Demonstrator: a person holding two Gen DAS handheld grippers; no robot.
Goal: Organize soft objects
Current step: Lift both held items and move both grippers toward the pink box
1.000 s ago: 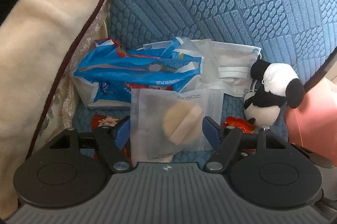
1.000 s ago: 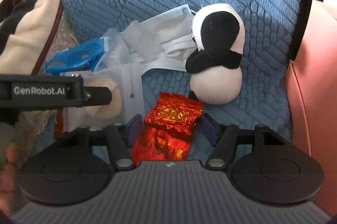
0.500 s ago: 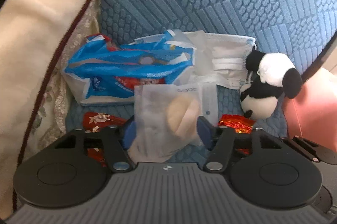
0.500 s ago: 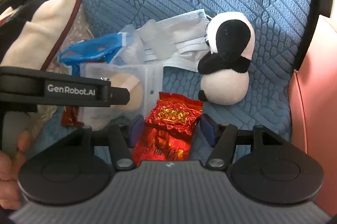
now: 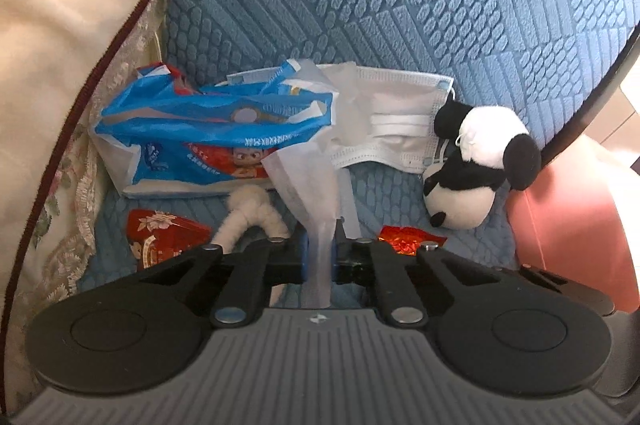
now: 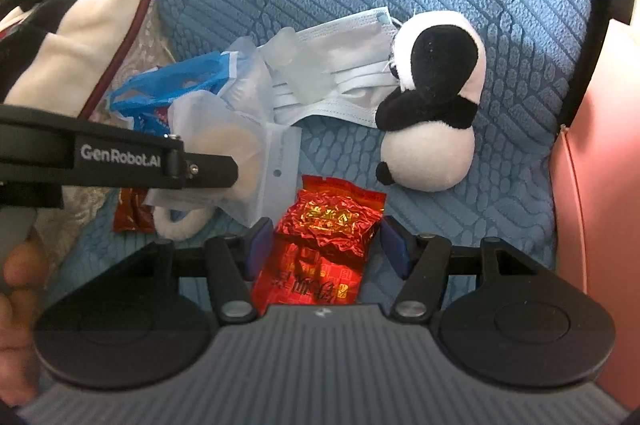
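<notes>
On a blue quilted seat (image 5: 400, 5), the left gripper (image 5: 320, 253), low in the centre of its own view, has just closed its jaws and now pinches the lower edge of a frosted pouch (image 5: 308, 185) — the thin film stands bunched and upright between the blue pads. In the right wrist view the same pouch (image 6: 256, 161) sits at centre left, a pale round pad visible inside it, with the left gripper's black finger reaching across it from the left edge.

The right gripper (image 6: 326, 251), at lower centre of its view, stands spread, its blue pads on either side of a crinkled red foil packet (image 6: 324, 241) lying flat on the seat — whether they touch the foil cannot be told.

Above the pinched pouch, a blue wipes pack (image 5: 212, 137) lies at centre left, face masks (image 5: 400, 121) just right of it, and a panda plush (image 5: 476, 161) at right, touching the masks. A white fuzzy loop (image 5: 248, 209) and another red packet (image 5: 164, 237) lie at lower left. A cream blanket (image 5: 68, 37) fills the upper left.
</notes>
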